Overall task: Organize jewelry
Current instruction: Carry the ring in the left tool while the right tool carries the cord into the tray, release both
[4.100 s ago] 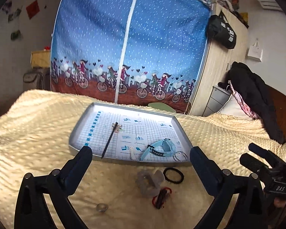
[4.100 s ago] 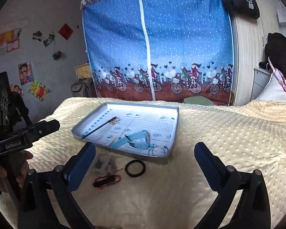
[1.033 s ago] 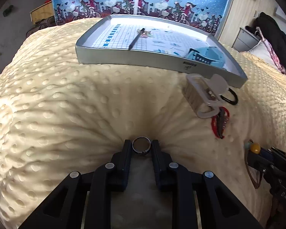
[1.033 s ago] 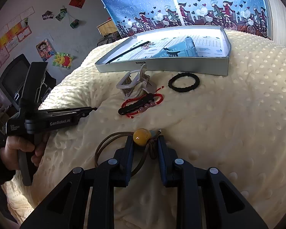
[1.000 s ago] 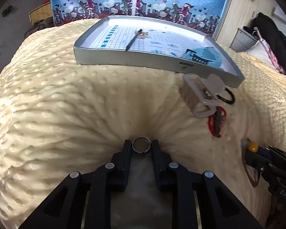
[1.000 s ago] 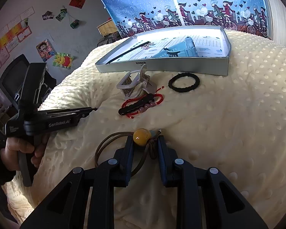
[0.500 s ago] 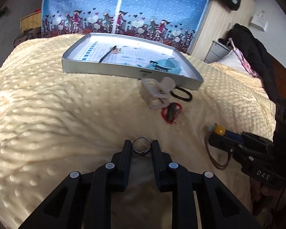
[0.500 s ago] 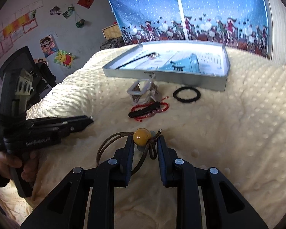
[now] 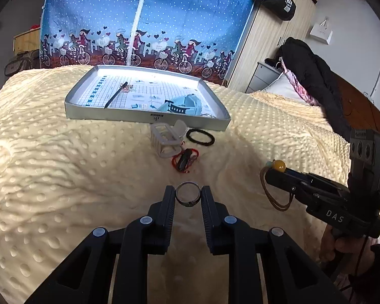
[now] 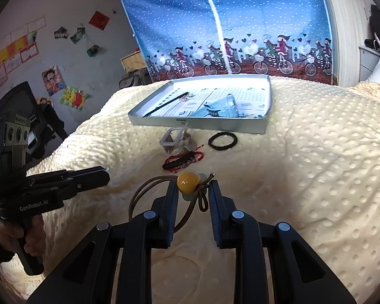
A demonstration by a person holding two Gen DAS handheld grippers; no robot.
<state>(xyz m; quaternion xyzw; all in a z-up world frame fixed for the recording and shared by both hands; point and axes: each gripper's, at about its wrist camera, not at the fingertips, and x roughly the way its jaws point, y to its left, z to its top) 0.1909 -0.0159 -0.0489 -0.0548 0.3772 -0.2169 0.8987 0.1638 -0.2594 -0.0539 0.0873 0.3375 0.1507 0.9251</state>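
Our left claw (image 9: 188, 195) clamps the ring (image 9: 188, 197), our right claw (image 10: 193, 188) the bead cord (image 10: 187, 181); the tray (image 9: 149, 117) lies at twelve o'clock, nearer the left

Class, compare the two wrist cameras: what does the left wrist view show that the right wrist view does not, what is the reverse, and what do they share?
Only the left wrist view shows the silver ring clamped in the left gripper, plus the black coat on the bed.

Only the right wrist view shows the wall pictures and the office chair.

Both show the silver tray, clear hair claw, black hair tie, red bracelet, and the yellow-bead cord gripped by the right gripper.
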